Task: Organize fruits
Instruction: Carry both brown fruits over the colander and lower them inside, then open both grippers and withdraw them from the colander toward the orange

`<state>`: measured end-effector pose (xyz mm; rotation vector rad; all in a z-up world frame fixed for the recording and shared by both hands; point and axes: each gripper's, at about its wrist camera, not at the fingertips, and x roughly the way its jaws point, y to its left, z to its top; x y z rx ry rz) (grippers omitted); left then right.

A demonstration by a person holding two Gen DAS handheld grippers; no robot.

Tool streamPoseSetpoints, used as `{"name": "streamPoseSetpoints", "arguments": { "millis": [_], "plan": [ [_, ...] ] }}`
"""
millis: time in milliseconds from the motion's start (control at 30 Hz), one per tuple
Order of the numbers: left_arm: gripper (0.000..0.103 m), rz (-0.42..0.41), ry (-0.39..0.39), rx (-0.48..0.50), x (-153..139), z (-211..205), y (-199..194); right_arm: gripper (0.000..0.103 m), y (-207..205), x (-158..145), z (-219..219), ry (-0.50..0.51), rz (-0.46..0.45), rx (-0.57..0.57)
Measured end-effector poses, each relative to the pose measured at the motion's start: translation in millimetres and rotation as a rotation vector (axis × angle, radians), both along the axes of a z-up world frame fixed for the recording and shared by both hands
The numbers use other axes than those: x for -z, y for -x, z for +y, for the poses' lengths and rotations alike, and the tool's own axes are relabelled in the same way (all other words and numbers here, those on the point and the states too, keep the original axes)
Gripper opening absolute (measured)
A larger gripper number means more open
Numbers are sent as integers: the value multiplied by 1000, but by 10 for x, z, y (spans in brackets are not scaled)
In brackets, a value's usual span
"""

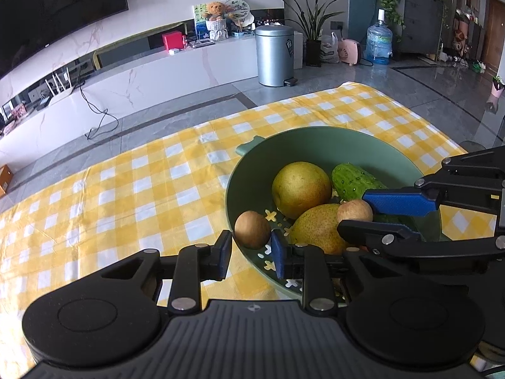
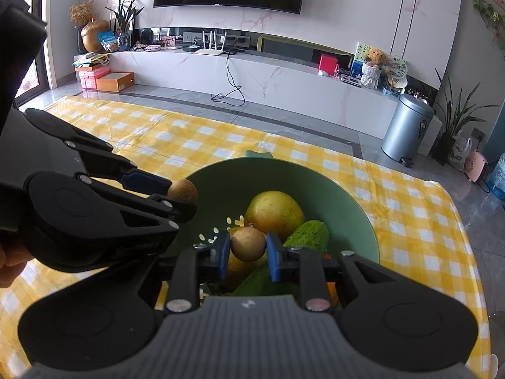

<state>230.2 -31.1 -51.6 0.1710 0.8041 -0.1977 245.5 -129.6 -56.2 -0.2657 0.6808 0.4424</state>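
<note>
A green bowl (image 1: 315,132) (image 2: 347,202) on the yellow checked cloth holds a large round yellow fruit (image 1: 301,189) (image 2: 274,211), a pear (image 1: 318,227) and a cucumber (image 1: 356,183) (image 2: 309,233). My left gripper (image 1: 252,252) (image 2: 186,202) is shut on a small brown round fruit (image 1: 252,229) (image 2: 183,191), just above the bowl's left rim. From the right, my right gripper (image 2: 248,254) (image 1: 350,218) reaches over the bowl's middle. It is shut on a second small brown fruit (image 2: 248,243) (image 1: 355,211), held above the pear.
The checked cloth (image 1: 142,189) covers a low table, whose far edge drops to a grey tiled floor. A metal bin (image 1: 274,53) and a white TV cabinet (image 2: 284,82) stand beyond. A person's hand (image 2: 6,265) shows behind the left gripper.
</note>
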Motion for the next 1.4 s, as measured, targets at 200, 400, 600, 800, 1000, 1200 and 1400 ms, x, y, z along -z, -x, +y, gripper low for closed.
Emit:
{"name": "streamPoseSetpoints", "arguments": {
  "millis": [200,400,600,800,1000,1200,1400],
  "plan": [
    [34,-19,-1,-11,-8,5,21,22,-15,5,-2,-15,9,6],
    [43,-58,15,-29,-91,50,84,23,0,-39,-25,-34,2,10],
    [46,-77,31,-56,-183,122,185,39,72,-122,-26,-44,-26,26],
    [52,-81,60,-77,-276,232,365,52,250,-239,-40,-66,-87,62],
    [53,-92,65,-91,-364,299,573,57,490,-343,-45,-112,-143,95],
    [61,-112,79,-117,-422,405,736,60,702,-350,-73,-178,-144,132],
    [70,-91,118,-135,-353,555,875,60,915,-277,-85,-237,-117,169]
  ]
}}
